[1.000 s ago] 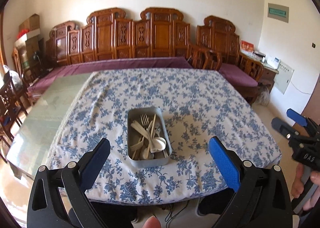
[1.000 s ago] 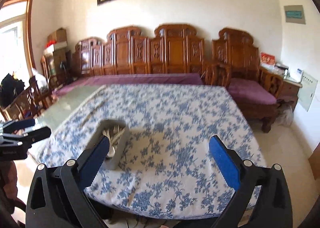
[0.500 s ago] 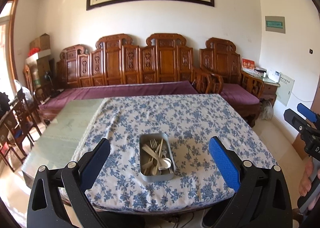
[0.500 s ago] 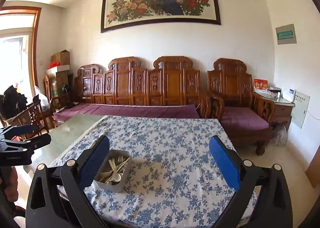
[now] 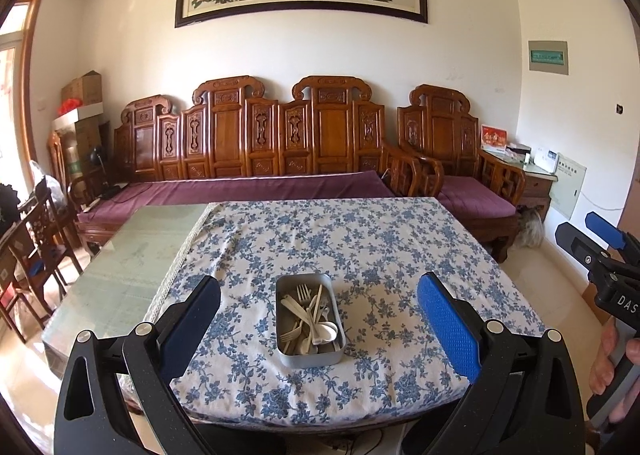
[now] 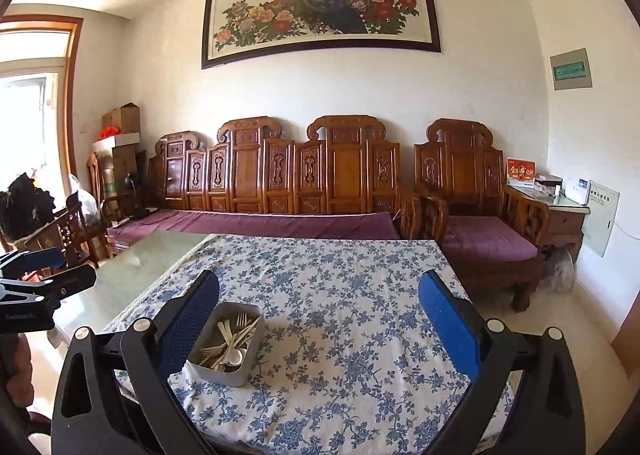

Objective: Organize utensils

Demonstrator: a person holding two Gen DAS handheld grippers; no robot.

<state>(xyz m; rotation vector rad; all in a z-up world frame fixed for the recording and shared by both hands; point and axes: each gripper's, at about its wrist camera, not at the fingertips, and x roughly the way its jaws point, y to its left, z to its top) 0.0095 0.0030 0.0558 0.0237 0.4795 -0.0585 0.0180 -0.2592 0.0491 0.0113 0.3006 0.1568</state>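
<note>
Against the far wall stands a carved wooden sofa (image 5: 288, 143) with purple cushions, and in front of it the counter (image 5: 132, 255), most of it under a blue-flowered cloth (image 5: 360, 239). Near the cloth's front edge sits a grey metal tin (image 5: 307, 355), the landmark for everything else. Inside the tin lies a loose heap of pale utensils (image 5: 310, 319): forks, spoons and slim sticks crossing one another, with a spoon bowl toward the tin's near end. The left claw (image 5: 319, 319) hangs above and short of the tin, its blue-padded fingers spread wide, one to each side of the tin, touching nothing. The right claw (image 6: 319, 319) is off to the right of the tin and also spread wide and empty; in its own view the tin (image 6: 224, 371) appears just beside its left finger (image 6: 188, 319), the utensils (image 6: 230, 343) showing over the rim.
</note>
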